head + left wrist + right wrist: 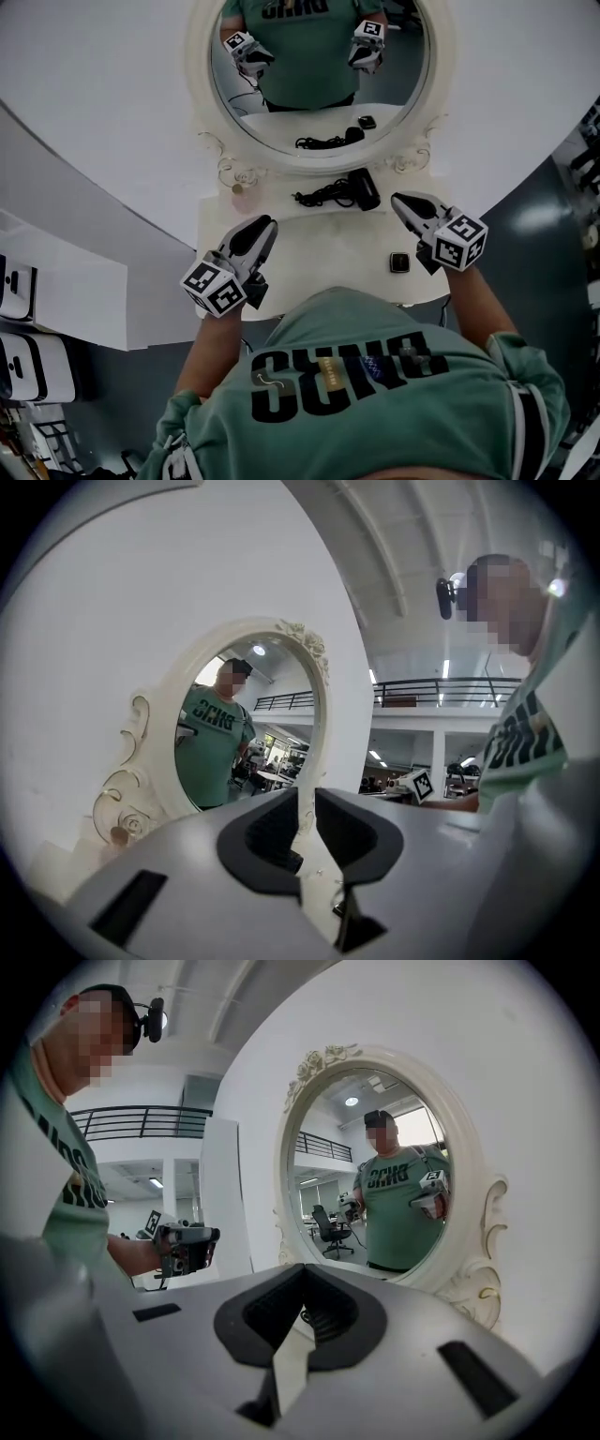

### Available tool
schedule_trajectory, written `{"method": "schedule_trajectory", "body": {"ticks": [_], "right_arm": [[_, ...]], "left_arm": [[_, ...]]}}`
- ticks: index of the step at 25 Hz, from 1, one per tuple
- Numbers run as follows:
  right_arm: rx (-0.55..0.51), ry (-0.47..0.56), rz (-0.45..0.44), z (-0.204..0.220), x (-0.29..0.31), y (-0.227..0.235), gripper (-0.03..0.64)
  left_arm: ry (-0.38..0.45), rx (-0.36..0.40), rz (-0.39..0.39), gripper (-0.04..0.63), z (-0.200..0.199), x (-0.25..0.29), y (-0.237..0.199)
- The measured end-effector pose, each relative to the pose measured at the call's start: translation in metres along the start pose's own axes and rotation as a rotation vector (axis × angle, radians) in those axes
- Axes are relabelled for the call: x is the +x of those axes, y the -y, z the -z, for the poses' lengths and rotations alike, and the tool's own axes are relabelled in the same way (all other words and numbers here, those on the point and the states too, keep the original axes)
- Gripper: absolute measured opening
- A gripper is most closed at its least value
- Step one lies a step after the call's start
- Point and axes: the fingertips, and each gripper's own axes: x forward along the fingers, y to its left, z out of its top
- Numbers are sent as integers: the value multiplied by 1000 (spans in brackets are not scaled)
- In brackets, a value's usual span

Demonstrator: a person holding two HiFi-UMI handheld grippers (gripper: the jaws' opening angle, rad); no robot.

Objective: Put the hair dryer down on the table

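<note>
Black hair dryer [363,190] lies on the white surface [319,253] just below the oval mirror [309,161], cord [319,197] bunched at its left. Left gripper [267,225] empty, fingers a narrow slit apart; right gripper [398,200] empty, fingers together. Both are well apart from the dryer. Shirt [356,412] lettering not reliably legible.
</note>
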Motion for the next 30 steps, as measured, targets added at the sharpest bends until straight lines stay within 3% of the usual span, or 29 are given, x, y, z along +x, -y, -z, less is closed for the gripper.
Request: {"method": "schedule_trajectory", "body": {"ticks": [4,17,30], "right_arm": [[-16,5,-5,-6,-1,-4,-6],[22,-20,-7,8,2,-5,-6],[-8,-20,7,8,2,-4,-6]], "left_arm": [[2,-16,-4,12,5,-4,5],[-24,-52,11,11,16,4,10],[-33,-52,26,11,15,7,12]]}}
